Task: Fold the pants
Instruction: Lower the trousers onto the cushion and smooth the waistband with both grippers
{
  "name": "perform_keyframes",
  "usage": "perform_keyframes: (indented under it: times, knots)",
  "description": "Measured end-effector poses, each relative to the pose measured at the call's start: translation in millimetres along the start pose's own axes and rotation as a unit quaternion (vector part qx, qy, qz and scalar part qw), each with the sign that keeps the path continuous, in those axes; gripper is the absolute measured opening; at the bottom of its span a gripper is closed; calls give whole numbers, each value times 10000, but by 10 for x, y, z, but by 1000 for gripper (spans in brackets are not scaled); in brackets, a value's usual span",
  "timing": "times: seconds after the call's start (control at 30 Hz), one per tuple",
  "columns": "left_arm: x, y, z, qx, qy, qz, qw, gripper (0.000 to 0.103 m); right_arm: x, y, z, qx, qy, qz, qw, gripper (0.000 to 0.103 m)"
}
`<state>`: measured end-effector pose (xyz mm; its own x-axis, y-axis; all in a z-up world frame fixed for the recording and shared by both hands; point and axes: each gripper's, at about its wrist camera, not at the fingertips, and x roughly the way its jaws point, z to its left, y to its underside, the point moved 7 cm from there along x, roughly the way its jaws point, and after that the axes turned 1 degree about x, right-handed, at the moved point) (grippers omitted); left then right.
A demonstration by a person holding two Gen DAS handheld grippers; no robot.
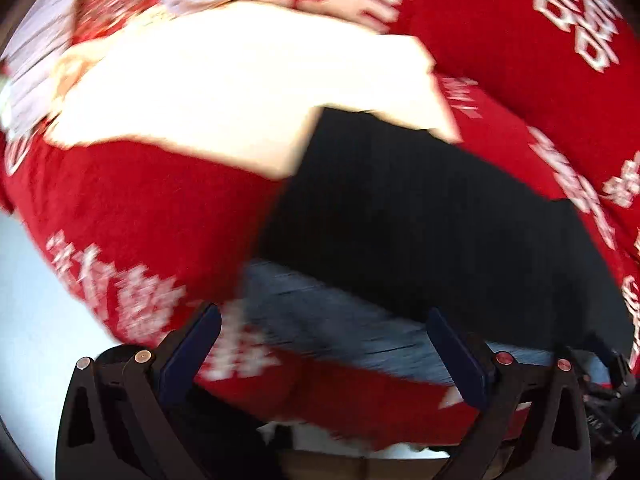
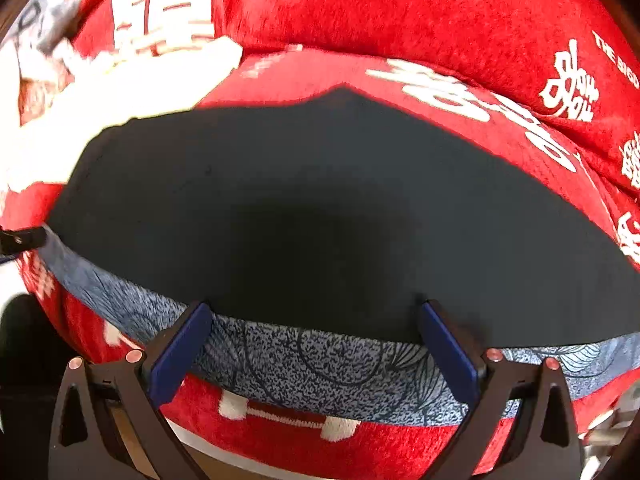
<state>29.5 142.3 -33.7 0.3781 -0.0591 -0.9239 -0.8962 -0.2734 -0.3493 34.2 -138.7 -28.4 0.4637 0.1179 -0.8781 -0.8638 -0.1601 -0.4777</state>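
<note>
On the red bedspread the dark pants lie flat for folding; both grippers, left and right, hover at the patterned waistband, fingers spread, empty.

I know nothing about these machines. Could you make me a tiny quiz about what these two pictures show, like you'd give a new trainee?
1. True or false: the right claw is clamped shut on the dark pants.
2. What does the patterned blue-grey band of the pants lie on?
A. a wooden floor
B. a red blanket with white characters
C. a metal tray
3. Fill in: in the left wrist view, a ____ cloth lies beyond the pants, past the left claw.

Key:
1. False; its fingers stand wide apart, holding nothing.
2. B, the red blanket.
3. White (or cream); blur and glare hide its detail.
</note>
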Motion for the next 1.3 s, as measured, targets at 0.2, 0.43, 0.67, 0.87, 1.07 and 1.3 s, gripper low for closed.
perform_keyframes:
  times: [0.2, 0.43, 0.67, 0.87, 1.07, 1.3]
  knots:
    - [293, -49, -1062, 906, 158, 209, 9955, 103, 143, -48, -293, 124, -120, 192, 9997, 102]
    - [375, 9, -1219, 1070, -184, 85, 9940, 103, 53, 56, -1620, 805, 481, 114, 9955, 103]
    - [342, 70, -1253, 1257, -107, -185, 9918, 103, -64, 256, -2637, 1092, 605, 93, 9921, 103]
    - [320, -6, -1277, 1139, -100, 12, 9934, 103, -253, 545, -3366, 1792, 940, -3, 9793, 103]
    - [172, 204, -2196, 1912, 418, 127, 9806, 103, -650, 1114, -3968, 2714, 1245, -164, 9542, 103]
    - [489, 738, -3401, 2721, 391, 706, 9589, 103, -665, 1749, -4028, 3363, 526, -114, 9402, 103]
